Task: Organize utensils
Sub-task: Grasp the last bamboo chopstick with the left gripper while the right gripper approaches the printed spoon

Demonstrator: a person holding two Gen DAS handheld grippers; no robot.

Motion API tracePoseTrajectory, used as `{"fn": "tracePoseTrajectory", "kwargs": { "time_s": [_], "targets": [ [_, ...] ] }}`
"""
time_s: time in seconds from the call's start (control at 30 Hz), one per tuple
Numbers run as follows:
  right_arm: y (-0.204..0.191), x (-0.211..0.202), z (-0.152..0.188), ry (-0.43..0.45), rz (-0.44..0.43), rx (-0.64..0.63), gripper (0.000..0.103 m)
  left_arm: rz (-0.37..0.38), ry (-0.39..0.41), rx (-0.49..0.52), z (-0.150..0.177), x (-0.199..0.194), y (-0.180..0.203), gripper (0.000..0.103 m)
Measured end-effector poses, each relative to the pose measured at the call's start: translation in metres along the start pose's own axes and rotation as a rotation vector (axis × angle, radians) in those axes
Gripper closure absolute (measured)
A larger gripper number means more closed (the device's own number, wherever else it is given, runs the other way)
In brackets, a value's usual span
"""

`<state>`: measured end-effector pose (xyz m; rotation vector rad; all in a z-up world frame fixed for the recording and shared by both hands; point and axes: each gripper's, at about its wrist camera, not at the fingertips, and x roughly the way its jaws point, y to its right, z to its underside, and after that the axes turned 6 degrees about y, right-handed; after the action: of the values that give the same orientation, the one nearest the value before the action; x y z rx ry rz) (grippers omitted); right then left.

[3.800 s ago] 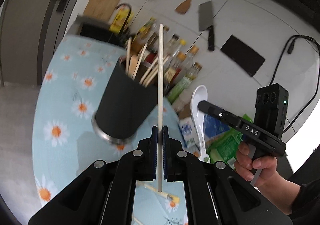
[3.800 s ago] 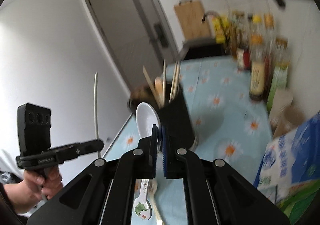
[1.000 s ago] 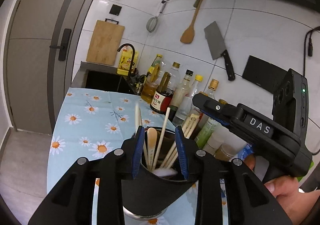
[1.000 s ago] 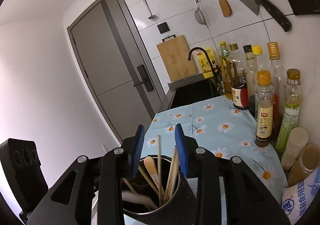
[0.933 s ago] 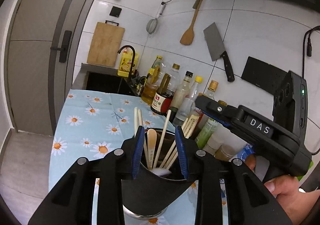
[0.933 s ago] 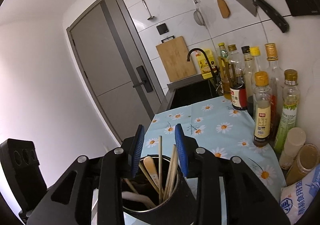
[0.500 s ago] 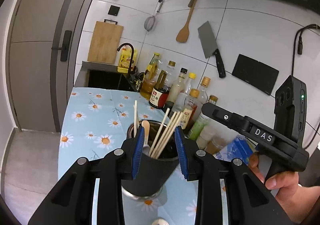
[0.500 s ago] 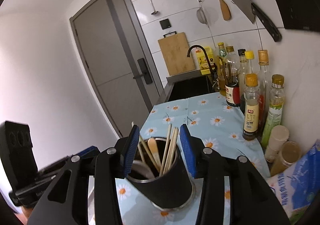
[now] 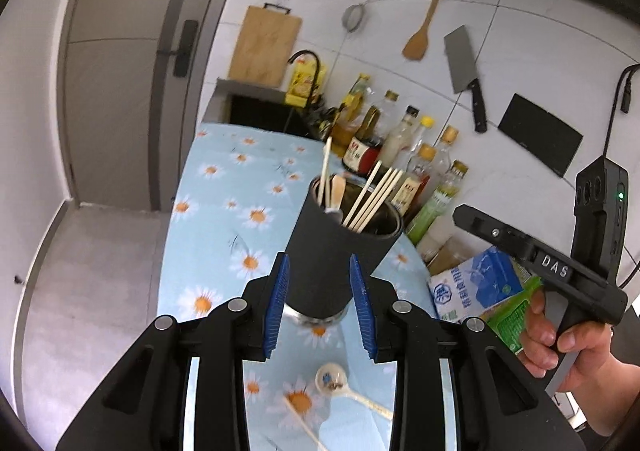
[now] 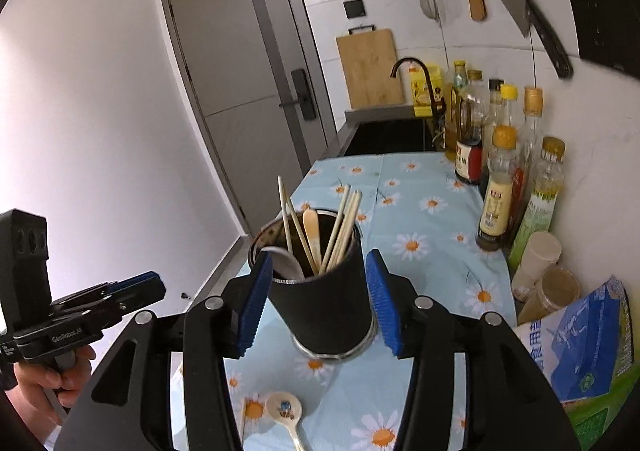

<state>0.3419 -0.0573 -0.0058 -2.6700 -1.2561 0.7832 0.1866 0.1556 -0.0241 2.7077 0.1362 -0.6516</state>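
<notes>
**Getting ready to pick up the last spoon**

The long blue tablecloth with white daisies (image 10: 416, 211) is filling the middle of both views. The tall round black holder with a shiny metal rim (image 10: 320, 303) is standing upright on it, in the middle of the right wrist view. Pale wooden chopsticks (image 10: 340, 223) are leaning inside it, and a white spoon bowl is peeking over the rim.

One small white ceramic spoon with a little picture in its bowl (image 10: 285, 409) is lying flat on the cloth, at the bottom middle of the frame, near the holder but not touching it. A loose pale chopstick (image 9: 304, 425) is lying just beside it.

To do this step well, I think a gripper should be coming down over the spoon's thin handle, not its round bowl, and pinching it firmly. The spoon looks smooth, so it could slip. It should be going into the holder bowl first without knocking the chopsticks.

The right gripper (image 10: 318, 305) is opening its blue pads wider. The holder is showing between them, but the pads are not pressing on it. It is holding nothing.

The left gripper (image 9: 318, 309) is partly open and holding nothing too.
</notes>
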Motion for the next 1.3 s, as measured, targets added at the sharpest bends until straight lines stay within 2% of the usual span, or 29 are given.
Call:
{"fn": "tracePoseTrajectory", "kwargs": {
  "time_s": [0.13, 0.2, 0.27, 0.33, 0.43, 0.5, 0.6, 0.73, 0.83, 0.93, 1.03, 1.1, 1.17, 1.3],
  "targets": [
    [0.011, 0.0, 0.007, -0.069, -0.042, 0.046, 0.054, -0.056, -0.052, -0.029, 0.011, -0.006, 0.003, 0.067],
    [0.013, -0.002, 0.011, -0.093, -0.062, 0.039, 0.054, -0.057, -0.076, -0.043, 0.016, -0.006, 0.006, 0.067],
    [0.016, -0.002, 0.016, -0.134, -0.05, 0.025, 0.047, -0.078, -0.111, -0.059, 0.027, -0.006, 0.009, 0.067],
    [0.024, -0.001, 0.025, -0.189, -0.071, 0.056, 0.046, -0.097, -0.142, -0.076, 0.035, -0.004, 0.011, 0.067],
    [0.034, 0.001, 0.04, -0.249, -0.107, 0.087, 0.046, -0.146, -0.212, -0.084, 0.05, 0.001, 0.015, 0.064],
    [0.035, 0.006, 0.05, -0.281, -0.096, 0.072, 0.046, -0.19, -0.272, -0.106, 0.06, 0.005, 0.015, 0.062],
    [0.035, 0.018, 0.063, -0.333, -0.112, 0.07, 0.046, -0.219, -0.337, -0.132, 0.077, 0.01, 0.016, 0.062],
    [0.036, 0.035, 0.08, -0.445, -0.152, 0.1, 0.046, -0.249, -0.407, -0.169, 0.092, 0.017, 0.017, 0.062],
    [0.038, 0.036, 0.085, -0.448, -0.166, 0.1, 0.046, -0.242, -0.445, -0.194, 0.101, 0.024, 0.02, 0.062],
    [0.046, 0.039, 0.091, -0.469, -0.195, 0.146, 0.046, -0.269, -0.5, -0.239, 0.112, 0.035, 0.017, 0.062],
    [0.052, 0.042, 0.096, -0.477, -0.225, 0.174, 0.046, -0.307, -0.564, -0.255, 0.122, 0.048, 0.017, 0.062],
    [0.053, 0.044, 0.102, -0.491, -0.253, 0.183, 0.046, -0.358, -0.62, -0.274, 0.128, 0.058, 0.016, 0.062],
    [0.054, 0.045, 0.108, -0.512, -0.271, 0.189, 0.046, -0.369, -0.665, -0.3, 0.13, 0.066, 0.015, 0.062],
    [0.061, 0.046, 0.116, -0.536, -0.291, 0.205, 0.046, -0.42, -0.716, -0.279, 0.131, 0.079, 0.017, 0.065]
  ]
}}
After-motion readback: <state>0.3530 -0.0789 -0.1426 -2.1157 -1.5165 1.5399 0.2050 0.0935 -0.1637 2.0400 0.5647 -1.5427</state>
